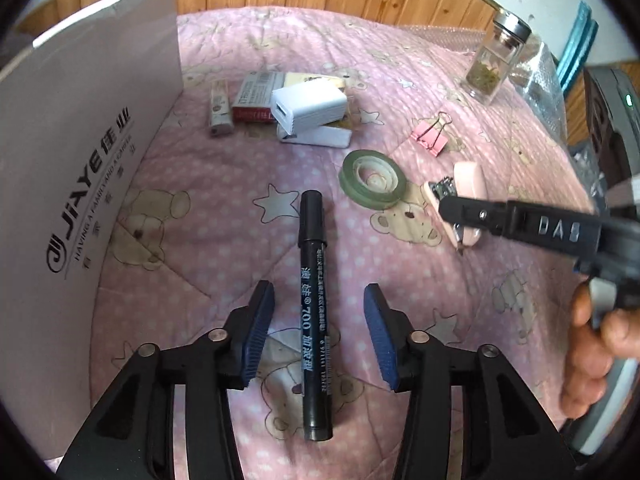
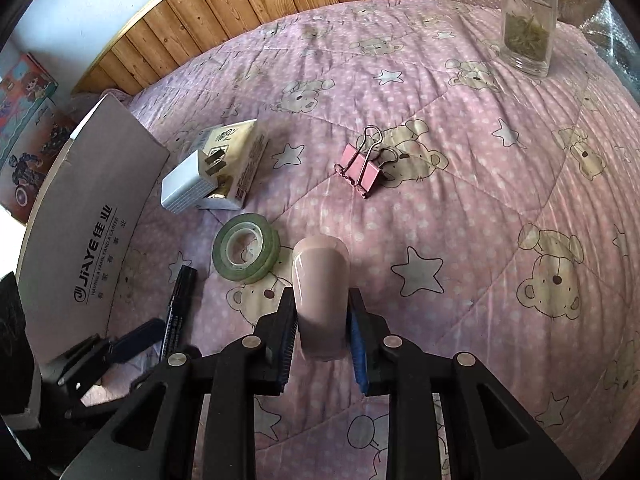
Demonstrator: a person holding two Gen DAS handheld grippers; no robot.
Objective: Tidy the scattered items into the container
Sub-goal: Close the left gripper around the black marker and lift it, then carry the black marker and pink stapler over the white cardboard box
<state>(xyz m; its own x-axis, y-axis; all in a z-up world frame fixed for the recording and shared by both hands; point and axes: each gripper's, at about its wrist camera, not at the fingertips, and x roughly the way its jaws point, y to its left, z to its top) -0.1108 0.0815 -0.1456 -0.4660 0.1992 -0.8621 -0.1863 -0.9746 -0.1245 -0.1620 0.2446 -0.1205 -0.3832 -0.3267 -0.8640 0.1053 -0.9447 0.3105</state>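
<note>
A black marker [image 1: 314, 312] lies on the pink quilt between the pads of my left gripper [image 1: 318, 292]. The jaws stand apart, and neither pad touches the marker. My right gripper [image 2: 322, 296] is shut on a pink stapler [image 2: 320, 280], with both pads pressed against its sides. In the left wrist view the stapler [image 1: 466, 178] shows at the right, under the right gripper's black finger. The cardboard box [image 1: 80, 140] with printed lettering stands at the left, and its wall [image 2: 92, 216] is also in the right wrist view.
A green tape roll [image 1: 372, 180], a pink binder clip [image 1: 430, 136], a white charger [image 1: 308, 108], a red pack [image 1: 252, 98] and a lighter [image 1: 219, 108] lie scattered on the quilt. A glass jar [image 1: 496, 60] stands far right, by bubble wrap. A hand [image 1: 592, 352] holds the right gripper.
</note>
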